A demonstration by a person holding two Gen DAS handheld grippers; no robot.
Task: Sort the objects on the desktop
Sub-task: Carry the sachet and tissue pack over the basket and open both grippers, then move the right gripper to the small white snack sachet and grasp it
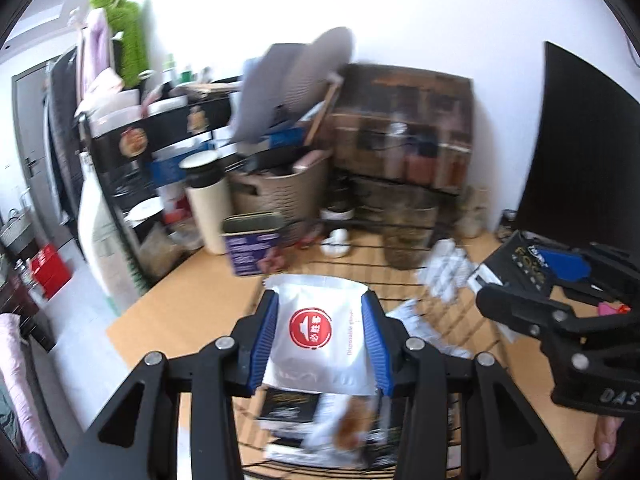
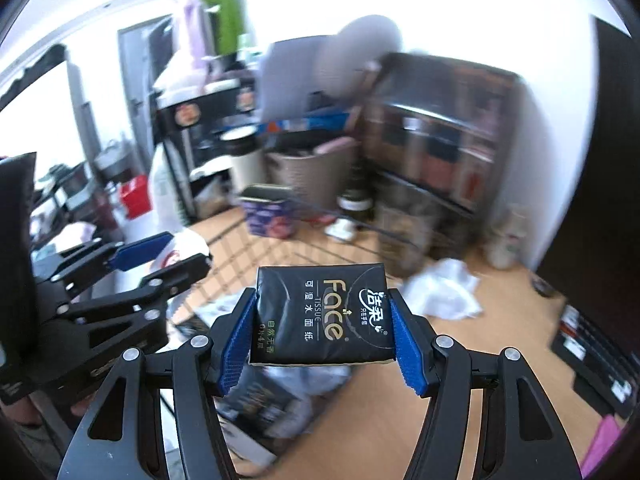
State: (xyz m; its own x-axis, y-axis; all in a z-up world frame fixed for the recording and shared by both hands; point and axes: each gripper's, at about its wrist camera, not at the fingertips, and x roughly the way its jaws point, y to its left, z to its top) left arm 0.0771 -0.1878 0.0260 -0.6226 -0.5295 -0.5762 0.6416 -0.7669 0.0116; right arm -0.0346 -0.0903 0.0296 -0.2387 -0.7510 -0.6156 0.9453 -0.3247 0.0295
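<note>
Left gripper (image 1: 320,316) pinching flat white plastic packet with red round logo (image 1: 320,340) between blue pads, packet lifted above black wire basket (image 1: 400,276) on tan wooden surface (image 1: 192,304). Right gripper (image 2: 324,320) pinching black tissue pack with gold "Face" lettering (image 2: 324,316), pack held clear of surface. More dark and white packets (image 1: 316,420) lie in basket below left gripper. Crumpled white plastic bag (image 2: 444,288) on surface right of tissue pack. Purple tin box (image 1: 252,246) near basket's far left corner. Background blurred.
</note>
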